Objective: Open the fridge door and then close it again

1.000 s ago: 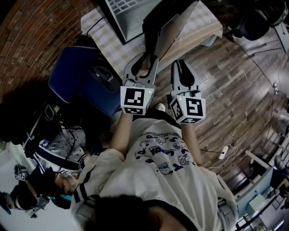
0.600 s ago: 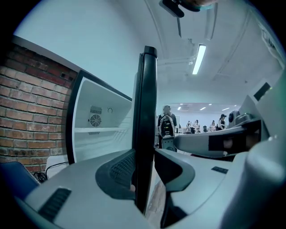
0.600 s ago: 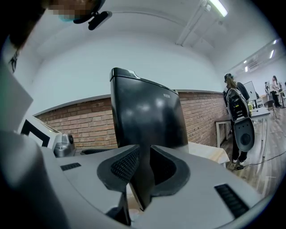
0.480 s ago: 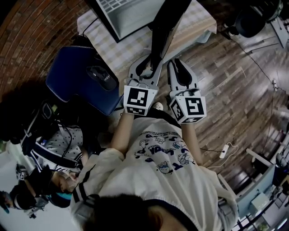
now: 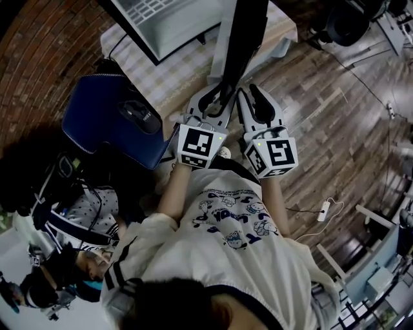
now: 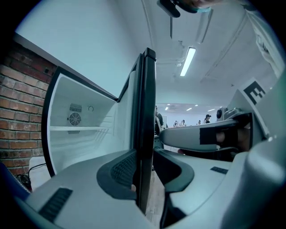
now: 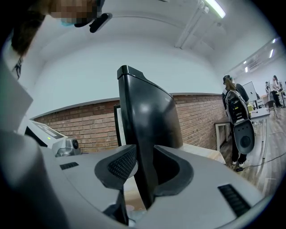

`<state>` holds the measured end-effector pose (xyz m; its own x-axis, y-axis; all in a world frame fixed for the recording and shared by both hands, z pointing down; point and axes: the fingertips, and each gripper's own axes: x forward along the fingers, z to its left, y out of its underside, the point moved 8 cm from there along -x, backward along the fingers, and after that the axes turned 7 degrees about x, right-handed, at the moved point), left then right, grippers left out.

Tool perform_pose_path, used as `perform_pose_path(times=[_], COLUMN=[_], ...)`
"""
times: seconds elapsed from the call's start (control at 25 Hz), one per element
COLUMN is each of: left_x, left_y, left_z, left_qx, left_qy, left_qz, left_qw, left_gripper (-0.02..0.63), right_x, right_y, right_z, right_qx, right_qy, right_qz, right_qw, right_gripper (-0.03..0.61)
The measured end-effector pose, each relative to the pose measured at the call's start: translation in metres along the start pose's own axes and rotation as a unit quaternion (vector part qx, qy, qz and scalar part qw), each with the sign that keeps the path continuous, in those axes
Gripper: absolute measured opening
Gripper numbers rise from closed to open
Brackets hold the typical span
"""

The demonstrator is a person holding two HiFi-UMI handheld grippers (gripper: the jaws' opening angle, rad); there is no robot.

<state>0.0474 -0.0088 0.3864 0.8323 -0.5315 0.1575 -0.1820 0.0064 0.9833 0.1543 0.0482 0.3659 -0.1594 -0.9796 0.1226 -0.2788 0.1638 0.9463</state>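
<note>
Black and glossy, the fridge door (image 5: 242, 45) stands swung out from the fridge (image 5: 161, 19), its free edge toward the person. The left gripper (image 5: 218, 95) has that edge between its jaws, both pads pressed on it. The right gripper (image 5: 250, 93) sits just beside the left. In its own view the same dark slab fills the gap between its jaws, a pad against each side.

Only the left gripper view looks into the white interior: one shelf (image 6: 78, 129) and one round fan vent (image 6: 74, 118). Only the right gripper view shows the brick wall (image 7: 201, 116) behind and one person with a backpack (image 7: 232, 107). From the head view: two grippers, two marker cubes (image 5: 200, 145), one door, and a wood floor (image 5: 335, 129).
</note>
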Motion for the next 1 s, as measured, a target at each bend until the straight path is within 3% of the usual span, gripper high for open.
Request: perform_pose_path(times=[0.52, 1.0], left_x=[0.025, 0.054], left_y=[-0.008, -0.015], left_z=[-0.038, -0.069], left_qx=[0.021, 0.029], left_qy=[0.065, 0.113], left_qz=[-0.007, -0.011], left_qw=[0.9976, 0.9931], left_gripper=[0.121, 0.118], right_x=[-0.018, -0.035], right_y=[-0.010, -0.019], right_z=[-0.021, -0.055], right_qx=[-0.005, 0.004], right_qy=[0.007, 0.051], right_qz=[-0.006, -0.019], right_qw=[1.000, 0.998], right_gripper=[0.141, 0.143])
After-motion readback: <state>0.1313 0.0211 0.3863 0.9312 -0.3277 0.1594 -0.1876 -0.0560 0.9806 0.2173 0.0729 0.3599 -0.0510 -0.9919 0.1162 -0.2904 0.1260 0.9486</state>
